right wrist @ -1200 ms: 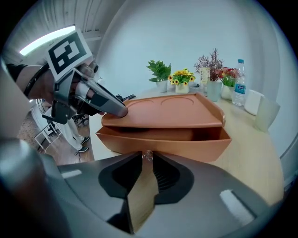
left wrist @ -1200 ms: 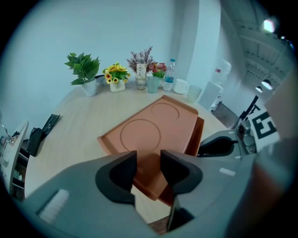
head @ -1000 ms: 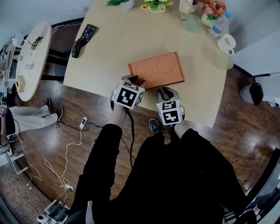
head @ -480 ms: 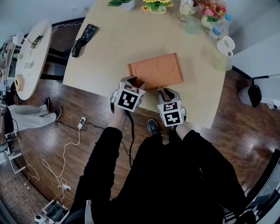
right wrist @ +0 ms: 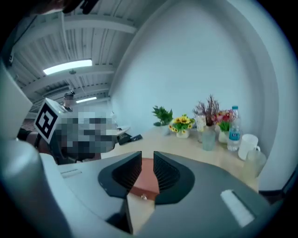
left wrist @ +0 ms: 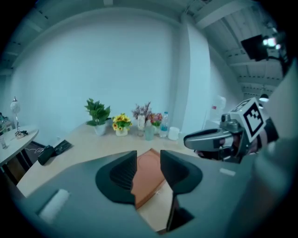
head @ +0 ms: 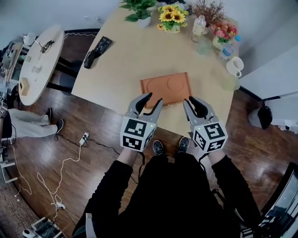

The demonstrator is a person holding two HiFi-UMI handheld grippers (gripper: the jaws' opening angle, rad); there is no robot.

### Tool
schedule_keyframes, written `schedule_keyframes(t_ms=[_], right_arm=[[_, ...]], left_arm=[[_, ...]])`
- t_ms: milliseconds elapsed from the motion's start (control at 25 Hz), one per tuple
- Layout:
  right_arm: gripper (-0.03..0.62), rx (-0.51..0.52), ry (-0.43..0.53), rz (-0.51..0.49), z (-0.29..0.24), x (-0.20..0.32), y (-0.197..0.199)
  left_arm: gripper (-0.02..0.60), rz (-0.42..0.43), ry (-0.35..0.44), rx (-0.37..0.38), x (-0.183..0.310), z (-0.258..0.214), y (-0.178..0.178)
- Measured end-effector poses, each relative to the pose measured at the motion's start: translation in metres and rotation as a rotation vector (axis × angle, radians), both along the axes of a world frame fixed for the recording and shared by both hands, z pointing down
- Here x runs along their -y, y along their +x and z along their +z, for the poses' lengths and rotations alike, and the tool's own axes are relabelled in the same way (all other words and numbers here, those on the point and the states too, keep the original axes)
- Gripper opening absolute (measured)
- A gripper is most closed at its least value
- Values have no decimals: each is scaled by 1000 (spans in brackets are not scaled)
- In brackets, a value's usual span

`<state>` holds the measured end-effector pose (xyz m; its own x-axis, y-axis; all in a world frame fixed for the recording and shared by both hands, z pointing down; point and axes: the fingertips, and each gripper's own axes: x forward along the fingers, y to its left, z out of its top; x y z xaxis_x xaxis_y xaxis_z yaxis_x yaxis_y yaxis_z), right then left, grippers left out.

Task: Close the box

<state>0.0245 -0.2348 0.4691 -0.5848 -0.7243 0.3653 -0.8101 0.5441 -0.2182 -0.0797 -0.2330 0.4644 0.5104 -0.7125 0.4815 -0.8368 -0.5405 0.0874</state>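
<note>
The flat orange-brown box (head: 165, 88) lies on the wooden table (head: 116, 69) near its front edge. Its lid is down and shows two embossed circles. My left gripper (head: 150, 101) hovers just short of the box's near left corner, jaws open and empty. My right gripper (head: 194, 103) hangs by the near right corner, also open with nothing between its pads. In the left gripper view the box (left wrist: 150, 174) shows beyond the left gripper (left wrist: 148, 160). In the right gripper view the box (right wrist: 145, 182) and a small front latch knob (right wrist: 144, 197) show past the right gripper (right wrist: 147, 167).
Along the table's far edge stand a potted plant (head: 139, 10), sunflowers (head: 171, 18), a bottle (head: 199, 25), more flowers (head: 222, 33) and a white mug (head: 235, 66). A black device (head: 97, 51) lies at the left edge. A round side table (head: 37, 60) stands further left, with cables on the floor.
Both grippers have drawn back from the box's near edge and risen toward the head camera. The box has stayed flat and shut on the table.
</note>
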Motion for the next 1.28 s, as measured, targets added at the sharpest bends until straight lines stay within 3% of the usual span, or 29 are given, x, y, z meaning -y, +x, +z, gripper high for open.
schedule_keyframes(t_ms=[200, 320, 560, 840, 1280], right_arm=[[81, 72, 166, -23, -90, -11, 4], [81, 95, 267, -54, -135, -30, 1], [81, 80, 439, -129, -189, -83, 1], [81, 83, 515, -187, -199, -136, 27], [78, 134, 575, -144, -222, -176, 39]], left_arm=[[140, -15, 256, -44, -38, -85, 9], [140, -47, 356, -112, -58, -127, 6], [140, -114, 417, -168, -107, -167, 8], [139, -240, 503, -209, -161, -190, 23], [139, -163, 564, -206, -203, -217, 53]])
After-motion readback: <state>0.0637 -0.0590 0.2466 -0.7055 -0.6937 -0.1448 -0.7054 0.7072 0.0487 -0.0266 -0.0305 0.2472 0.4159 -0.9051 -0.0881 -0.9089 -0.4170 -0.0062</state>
